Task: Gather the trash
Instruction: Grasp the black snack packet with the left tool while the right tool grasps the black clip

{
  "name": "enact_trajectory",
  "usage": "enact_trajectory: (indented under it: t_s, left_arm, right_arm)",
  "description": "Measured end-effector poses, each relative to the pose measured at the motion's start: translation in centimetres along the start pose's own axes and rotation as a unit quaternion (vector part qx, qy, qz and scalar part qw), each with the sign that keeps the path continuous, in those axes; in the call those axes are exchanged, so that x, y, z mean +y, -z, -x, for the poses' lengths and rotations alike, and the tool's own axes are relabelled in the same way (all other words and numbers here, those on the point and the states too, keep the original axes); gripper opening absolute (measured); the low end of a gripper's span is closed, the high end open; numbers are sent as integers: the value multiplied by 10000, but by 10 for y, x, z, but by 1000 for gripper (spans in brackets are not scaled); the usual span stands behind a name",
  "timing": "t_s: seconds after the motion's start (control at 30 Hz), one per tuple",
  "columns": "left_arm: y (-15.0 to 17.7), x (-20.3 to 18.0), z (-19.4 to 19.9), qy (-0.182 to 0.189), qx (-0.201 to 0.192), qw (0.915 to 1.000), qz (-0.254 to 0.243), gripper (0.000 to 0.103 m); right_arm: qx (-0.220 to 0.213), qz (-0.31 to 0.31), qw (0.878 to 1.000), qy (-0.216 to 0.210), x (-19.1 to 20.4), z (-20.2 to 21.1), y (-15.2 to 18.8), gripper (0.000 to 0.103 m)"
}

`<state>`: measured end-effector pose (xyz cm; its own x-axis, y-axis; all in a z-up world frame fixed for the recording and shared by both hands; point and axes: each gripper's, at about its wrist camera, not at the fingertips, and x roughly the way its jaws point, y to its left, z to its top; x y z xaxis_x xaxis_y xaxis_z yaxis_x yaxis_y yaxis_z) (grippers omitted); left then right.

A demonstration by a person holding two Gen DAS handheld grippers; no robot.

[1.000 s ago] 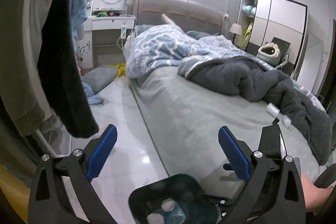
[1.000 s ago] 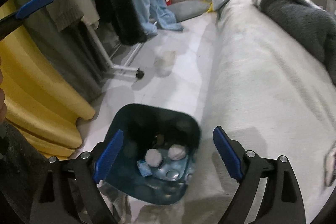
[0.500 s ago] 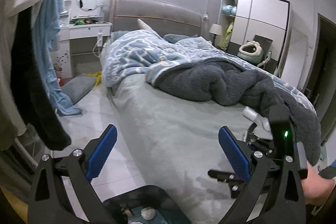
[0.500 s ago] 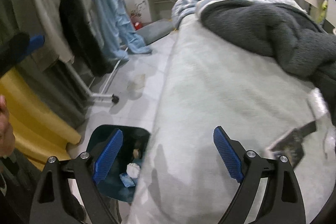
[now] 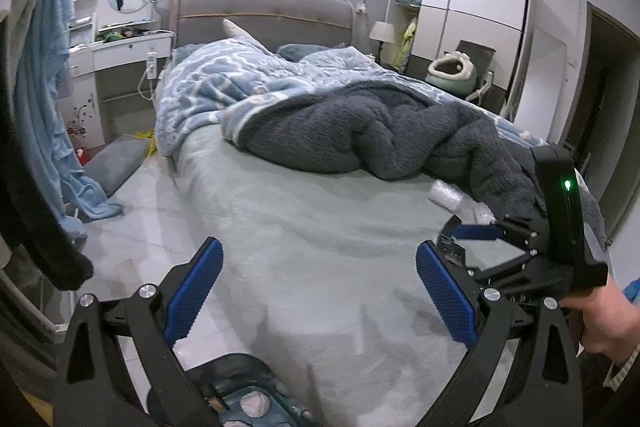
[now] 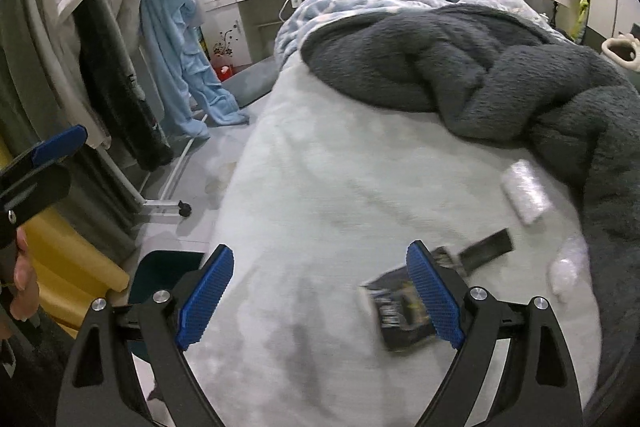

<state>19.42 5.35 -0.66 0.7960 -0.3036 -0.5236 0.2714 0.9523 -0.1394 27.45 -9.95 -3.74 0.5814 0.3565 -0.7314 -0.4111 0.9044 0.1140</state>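
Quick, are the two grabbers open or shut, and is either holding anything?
Left gripper: open, holding nothing.
Right gripper: open, holding nothing, above the bed.

Both wrist views face the headboard, sharing the bed (image 5: pixel 320 239) from its foot.

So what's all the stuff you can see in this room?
bed: one, pale grey sheet, fills the middle
fluffy blanket: one, dark grey, bunched on the bed
patterned quilt: one, blue and white, near the headboard
dark wrapper: one, black, flat on the sheet by the right fingers
black strip: one, on the sheet beyond the wrapper
clear plastic pieces: two, whitish, by the blanket's edge
trash bin: one, dark teal, on the floor beside the bed, white wads inside
hanging clothes: several, blue, black, white, on a rack
dresser: one, white, round mirror above
wardrobe: one, white
left gripper: blue fingers, open
right gripper: blue fingers, open
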Motion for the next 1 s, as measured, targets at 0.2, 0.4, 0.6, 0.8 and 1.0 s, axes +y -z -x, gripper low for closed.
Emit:
enact_trajectory:
  t_s: [0.2, 0.4, 0.6, 0.8, 1.0]
  left_arm:
    - [3, -29, -24, 220, 240, 9993, -203, 99]
    - [8, -52, -46, 417, 419, 9978, -295, 98]
    - [14, -75, -71, 585, 656, 9951, -451, 98]
    - [24, -96, -96, 775, 908, 9910, -611, 98]
    - [31, -111, -117, 887, 1095, 9876, -696, 98]
  right_arm:
    - [22, -61, 10000, -47, -37, 3, 3, 89]
    - [0, -158, 9999, -34, -74, 6, 3, 89]
    - [17, -414, 9990, -192, -104, 5, 6, 89]
    - [134, -204, 9991, -341, -107, -2, 13, 77]
    - [176, -312, 9987, -357, -123, -12, 17, 57]
